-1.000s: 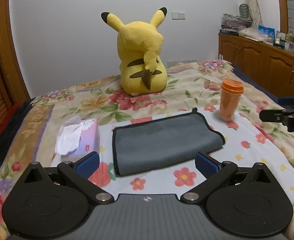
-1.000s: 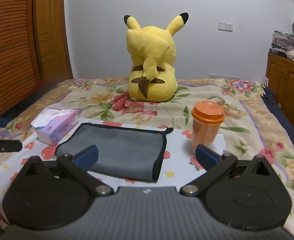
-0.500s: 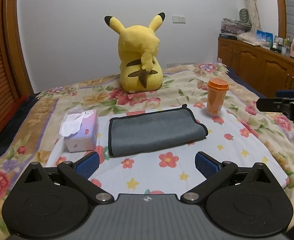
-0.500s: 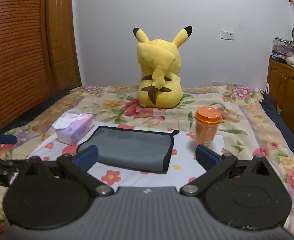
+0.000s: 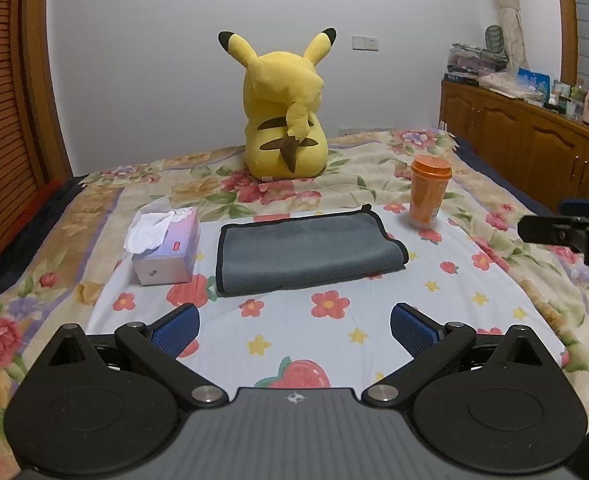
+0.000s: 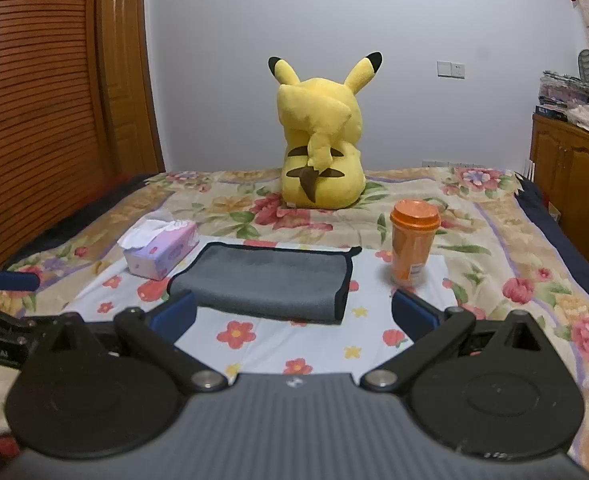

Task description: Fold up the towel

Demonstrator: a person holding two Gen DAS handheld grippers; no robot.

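Note:
A grey towel with a black edge (image 5: 306, 254) lies folded flat on a white flowered cloth (image 5: 334, 332) on the bed. It also shows in the right wrist view (image 6: 266, 280). My left gripper (image 5: 294, 330) is open and empty, held back from the towel's near edge. My right gripper (image 6: 294, 314) is open and empty, also short of the towel. The right gripper's tip shows at the right edge of the left wrist view (image 5: 566, 230). The left gripper shows at the left edge of the right wrist view (image 6: 6, 300).
A tissue box (image 5: 164, 246) stands left of the towel. An orange lidded cup (image 5: 428, 192) stands at its right. A yellow plush toy (image 5: 286, 116) sits behind. Wooden cabinets (image 5: 534, 148) line the right wall, a wooden door (image 6: 54, 100) the left.
Both grippers have pulled back from the towel, which now looks smaller and farther. The towel lies still and both grippers stay open.

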